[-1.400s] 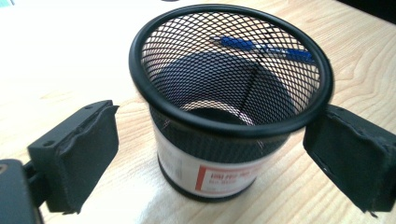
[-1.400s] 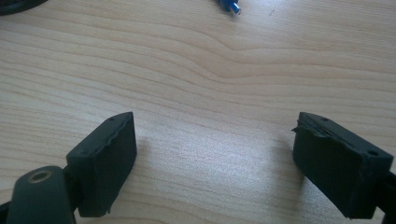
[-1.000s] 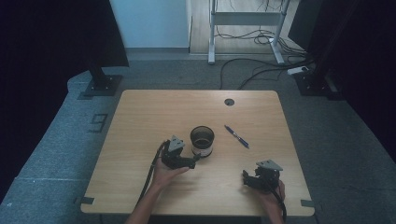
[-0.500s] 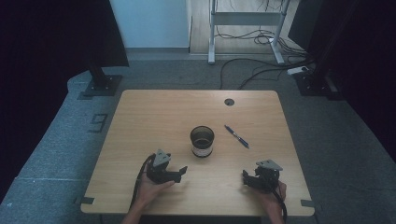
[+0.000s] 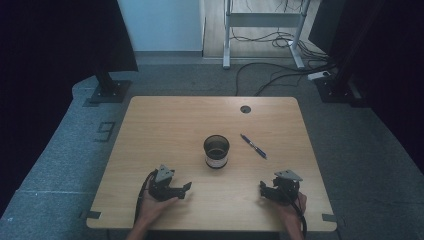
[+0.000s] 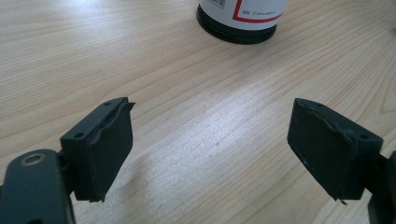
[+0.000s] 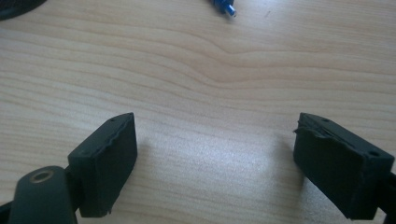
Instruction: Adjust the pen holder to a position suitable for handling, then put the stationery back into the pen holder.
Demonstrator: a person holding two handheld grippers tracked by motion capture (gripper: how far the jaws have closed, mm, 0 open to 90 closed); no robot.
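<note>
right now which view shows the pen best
The high view: the whole blue pen lies flat on the table, right of the cup and apart from it. The right gripper view catches just one blue end at its top edge.

We're looking down into a lab or recording studio: a bare wooden table [image 5: 165,125] is sitting on grey carpet [image 5: 65,155], dark curtains [image 5: 45,45] are hanging at both sides, stand feet [image 5: 107,92] are resting on the floor, and cables [image 5: 270,80] are trailing behind a metal frame [image 5: 262,20].
</note>
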